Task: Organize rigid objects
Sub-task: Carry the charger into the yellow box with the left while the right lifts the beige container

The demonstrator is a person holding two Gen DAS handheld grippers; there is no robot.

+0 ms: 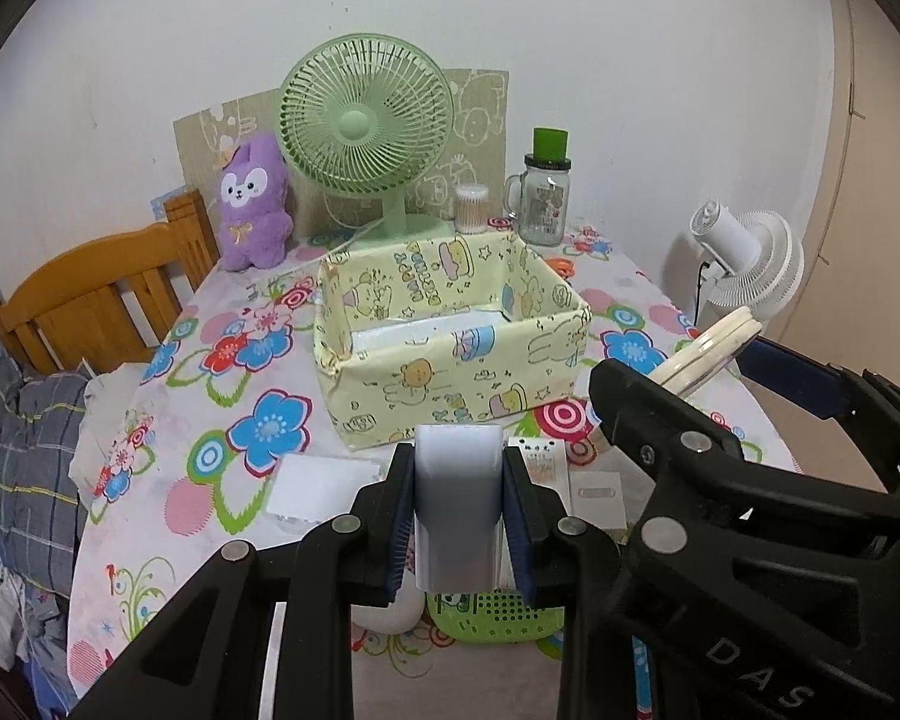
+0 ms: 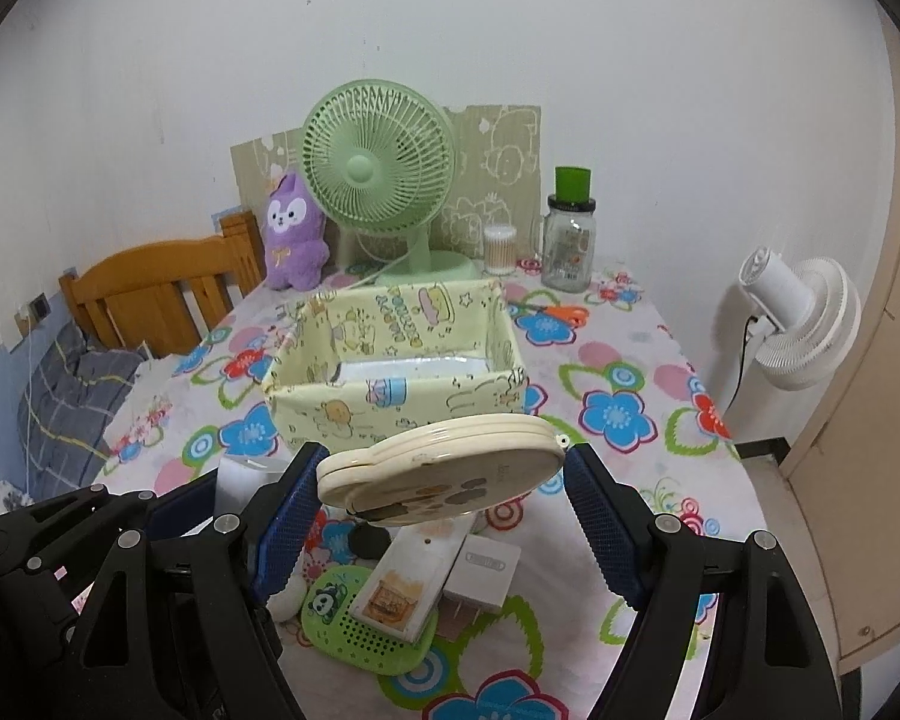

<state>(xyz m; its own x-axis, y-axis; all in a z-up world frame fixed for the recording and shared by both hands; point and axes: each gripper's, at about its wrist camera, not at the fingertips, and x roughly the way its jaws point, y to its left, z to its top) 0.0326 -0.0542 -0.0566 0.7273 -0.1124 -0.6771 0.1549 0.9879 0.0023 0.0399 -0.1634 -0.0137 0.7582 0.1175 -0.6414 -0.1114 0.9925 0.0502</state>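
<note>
Both loads are up off the table. Left tongs [image 1: 457,510] clamp the grey-white plastic block [image 1: 457,501]; right tongs [image 2: 444,495] grip the cream oval plastic case [image 2: 441,468] w/ wide jaws. Carry each over the yellow cartoon-print fabric box [image 2: 390,402], lower past the rim, then release.

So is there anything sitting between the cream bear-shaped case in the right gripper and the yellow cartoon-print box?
Nothing visible does. The cream bear-shaped case hangs in the right gripper above the flowered tablecloth, with the open yellow cartoon-print box directly beyond.
</note>
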